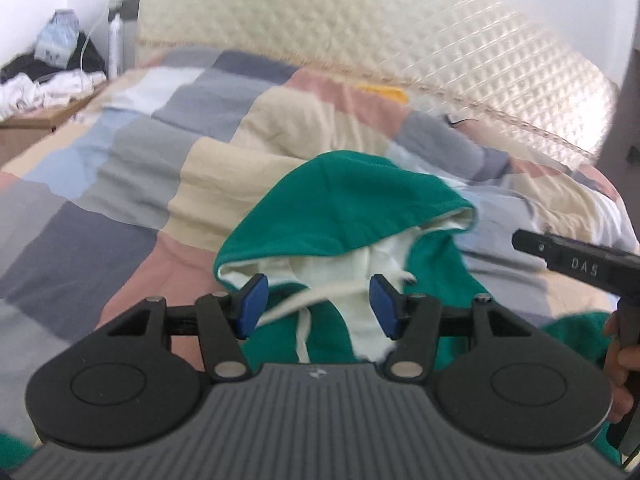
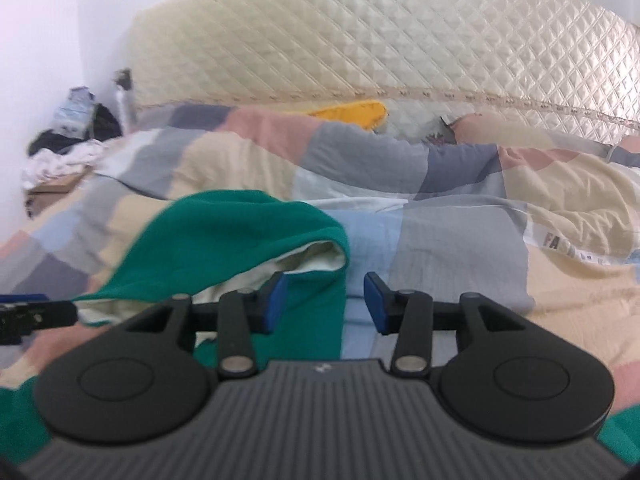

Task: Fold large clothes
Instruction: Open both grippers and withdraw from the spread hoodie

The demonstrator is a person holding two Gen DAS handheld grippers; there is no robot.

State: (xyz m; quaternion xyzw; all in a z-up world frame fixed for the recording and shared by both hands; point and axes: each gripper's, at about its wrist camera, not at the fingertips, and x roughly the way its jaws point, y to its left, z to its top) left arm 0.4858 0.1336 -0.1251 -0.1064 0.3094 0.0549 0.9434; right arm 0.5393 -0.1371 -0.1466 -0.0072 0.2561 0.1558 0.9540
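Note:
A green hoodie (image 1: 340, 200) with a cream lining and white drawstring lies on the patchwork quilt (image 1: 120, 160); its hood points toward the headboard. My left gripper (image 1: 318, 306) is open, its blue pads on either side of the hood's cream opening, holding nothing. My right gripper (image 2: 325, 302) is open above the hoodie's right edge (image 2: 240, 232), empty. The right gripper's body also shows at the right of the left wrist view (image 1: 580, 266); the left gripper's tip shows at the left edge of the right wrist view (image 2: 24, 316).
A quilted cream headboard (image 2: 360, 40) stands behind the bed. A yellow item (image 2: 352, 114) lies at the quilt's far edge. A bedside table (image 1: 36, 116) at the left carries crumpled clothes, a bag and a white bottle (image 1: 115, 44).

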